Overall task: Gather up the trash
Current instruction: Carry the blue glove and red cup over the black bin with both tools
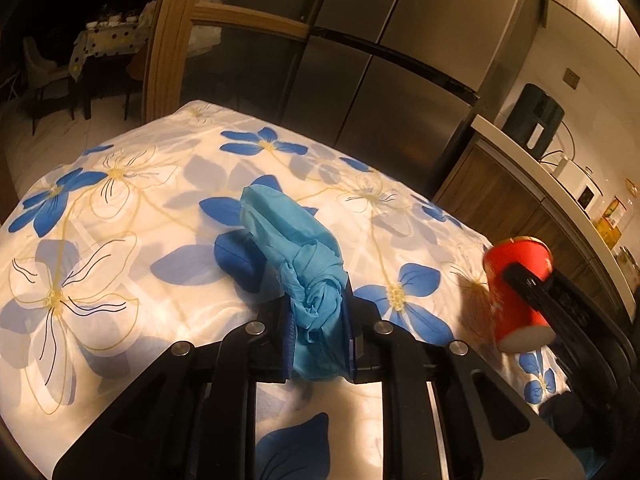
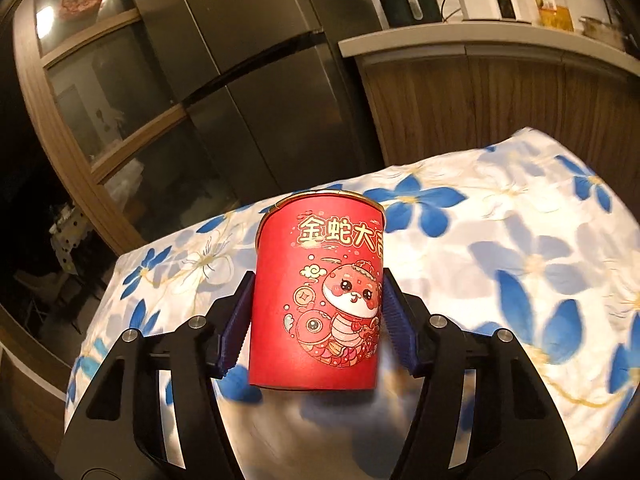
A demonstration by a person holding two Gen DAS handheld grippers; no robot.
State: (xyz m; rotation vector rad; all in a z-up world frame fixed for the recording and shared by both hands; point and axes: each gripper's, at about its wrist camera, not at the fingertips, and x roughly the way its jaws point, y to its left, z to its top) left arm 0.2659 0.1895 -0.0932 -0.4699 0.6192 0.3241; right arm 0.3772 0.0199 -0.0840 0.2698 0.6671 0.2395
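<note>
A crumpled blue plastic bag (image 1: 288,232) with a knotted end sticks out from between the pads of my left gripper (image 1: 318,312), which is shut on it just above the flower-print tablecloth (image 1: 120,200). A red paper cup (image 2: 320,240) with a gold rim and a cartoon snake print stands between the blue pads of my right gripper (image 2: 316,292); both pads press on its sides. In the left wrist view the same red cup (image 1: 516,260) is at the right, tilted so its white base shows, with a black finger (image 1: 528,284) across it.
The clothed table (image 2: 500,220) ends close behind the cup. Past it stands a steel fridge (image 1: 380,60) and a wooden counter (image 1: 520,152) with a dark appliance (image 1: 534,120) and a white cooker (image 2: 492,0). A dim room with a dining table (image 1: 100,44) lies at the left.
</note>
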